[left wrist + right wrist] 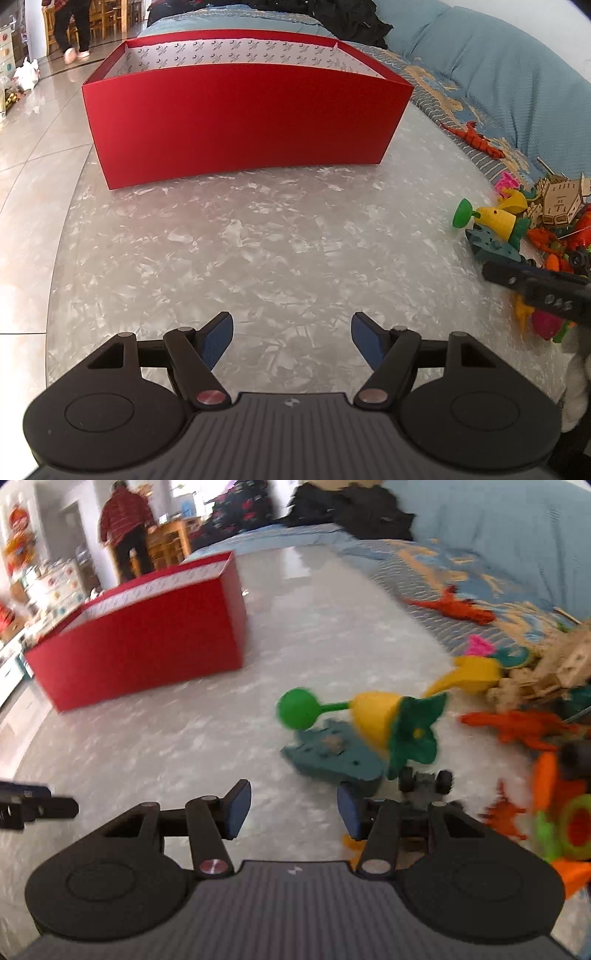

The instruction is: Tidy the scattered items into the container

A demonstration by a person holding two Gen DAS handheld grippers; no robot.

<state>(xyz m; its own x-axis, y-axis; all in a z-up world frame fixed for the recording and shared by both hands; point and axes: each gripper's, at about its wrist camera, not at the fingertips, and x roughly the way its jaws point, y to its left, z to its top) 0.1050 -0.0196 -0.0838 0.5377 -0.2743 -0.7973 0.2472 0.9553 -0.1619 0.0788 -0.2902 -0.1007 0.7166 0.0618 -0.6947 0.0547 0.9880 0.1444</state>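
Left gripper [291, 341]: your jaws stand wide apart with nothing between them, low over the table [258, 240].
Right gripper [293, 808]: your jaws are spread wide and hold nothing; the view is motion-blurred.
Box [243, 122]: straight ahead of your left gripper, well apart from it, open at the top, with a printed white lining; from your right gripper it sits ahead to the left.
Toy pile [535, 229]: far to the right of your left gripper, at the table's edge against the blue quilt [517, 74].
Flower toy [369, 716]: just ahead and right of your right gripper, yellow bell with green ball on a stem, lying over the teal plate [332, 757].
Toy car [424, 781]: black-wheeled, just beyond your right fingertip [349, 810], near it; you cannot tell whether they touch.
Orange lizards: one [454, 609] far ahead right on the quilt, another [517, 725] right of the flower toy.
Wooden model [554, 672]: far right of your right gripper, behind the lizard.
Other gripper: your left one shows at the left edge of the right view, your right one at the right edge of the left view, over the pile.
Person [125, 531]: standing in the background, beyond the box.
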